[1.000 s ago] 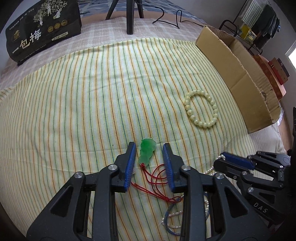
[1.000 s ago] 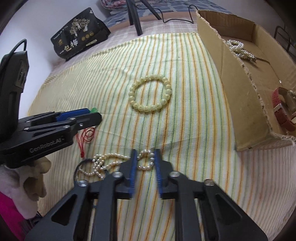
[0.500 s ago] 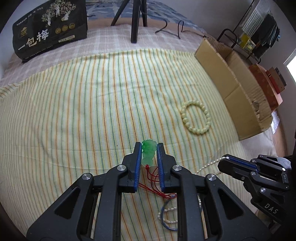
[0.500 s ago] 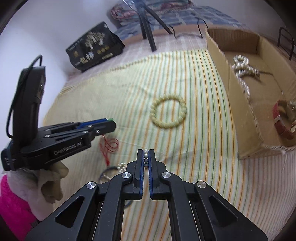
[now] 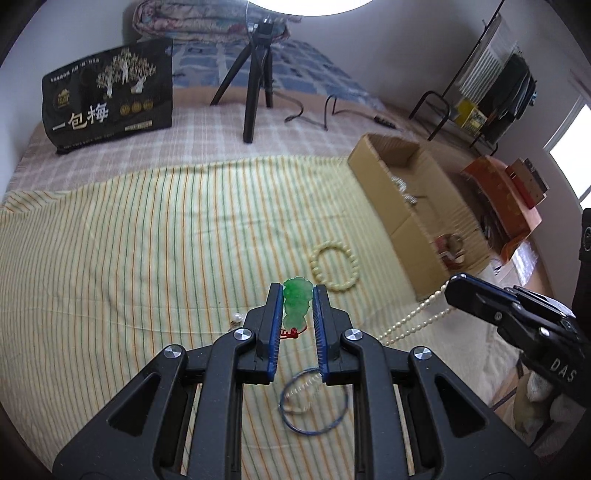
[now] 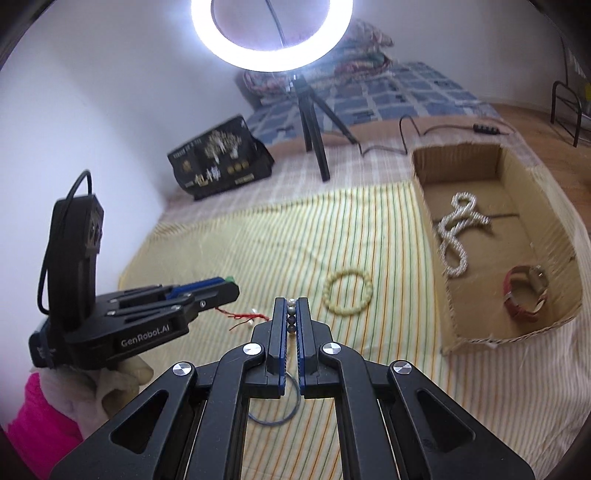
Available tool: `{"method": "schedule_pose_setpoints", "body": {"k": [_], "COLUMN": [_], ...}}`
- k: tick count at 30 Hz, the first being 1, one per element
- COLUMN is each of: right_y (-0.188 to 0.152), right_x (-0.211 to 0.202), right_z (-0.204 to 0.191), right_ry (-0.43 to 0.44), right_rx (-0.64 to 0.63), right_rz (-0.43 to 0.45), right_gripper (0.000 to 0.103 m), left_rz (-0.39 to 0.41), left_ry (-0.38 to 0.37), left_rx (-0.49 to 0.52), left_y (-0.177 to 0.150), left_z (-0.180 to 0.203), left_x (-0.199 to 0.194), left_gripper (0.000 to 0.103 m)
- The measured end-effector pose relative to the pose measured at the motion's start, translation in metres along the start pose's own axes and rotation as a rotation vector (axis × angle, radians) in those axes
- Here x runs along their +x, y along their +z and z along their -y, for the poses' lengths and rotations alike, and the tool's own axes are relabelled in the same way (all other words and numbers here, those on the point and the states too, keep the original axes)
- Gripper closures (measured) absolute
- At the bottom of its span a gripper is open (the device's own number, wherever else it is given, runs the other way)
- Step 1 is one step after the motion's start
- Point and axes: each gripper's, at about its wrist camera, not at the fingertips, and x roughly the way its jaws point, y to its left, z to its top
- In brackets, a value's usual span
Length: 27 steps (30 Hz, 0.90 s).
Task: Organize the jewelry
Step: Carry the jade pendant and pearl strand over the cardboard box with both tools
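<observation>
My left gripper (image 5: 297, 295) is shut on a green jade pendant (image 5: 295, 301) and holds it above the striped cloth, its red cord (image 6: 245, 316) hanging below. My right gripper (image 6: 291, 306) is shut on a white pearl necklace (image 5: 413, 321), lifted off the cloth with its strand trailing down. A pale yellow bead bracelet (image 5: 334, 268) lies on the cloth ahead. A thin blue ring bracelet (image 5: 314, 404) lies below the grippers. The cardboard box (image 6: 476, 334) at the right holds a pearl rope (image 6: 456, 230) and a red-strap watch (image 6: 524, 293).
A black printed bag (image 5: 109, 98) stands at the back left. A tripod (image 5: 255, 74) with a ring light (image 6: 271, 33) stands behind the cloth, with a cable (image 5: 314, 110) beside it. A small loose pearl piece (image 5: 236, 318) lies on the cloth.
Both grippers have closed on their pieces and risen off the cloth. The pendant and the pearl necklace now hang in the air.
</observation>
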Motion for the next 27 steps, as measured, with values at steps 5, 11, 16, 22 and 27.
{"method": "schedule_pose_setpoints", "body": {"k": [5, 11, 16, 22, 27], "right_y": [0.009, 0.017, 0.029, 0.043, 0.054], "right_x": [-0.022, -0.048, -0.074, -0.092, -0.103], "right_z": [-0.005, -0.012, -0.012, -0.003, 0.016], "right_ry": [0.003, 0.008, 0.020, 0.012, -0.018], "right_rx": [-0.008, -0.022, -0.020, -0.019, -0.010], "right_rz": [0.048, 0.097, 0.158, 0.200, 0.217], "right_gripper": [0.100, 0.100, 0.100, 0.100, 0.100], "left_rz": [0.042, 0.079, 0.111, 0.130, 0.126], "left_ry": [-0.029, -0.065, -0.097, -0.136, -0.166], "left_rx": [-0.009, -0.007, 0.005, 0.026, 0.038], "left_y": [0.004, 0.010, 0.016, 0.023, 0.028], "left_z": [0.008, 0.021, 0.038, 0.064, 0.085], "left_x": [-0.024, -0.044, -0.059, -0.063, -0.055], "left_gripper": [0.089, 0.089, 0.089, 0.089, 0.089]}}
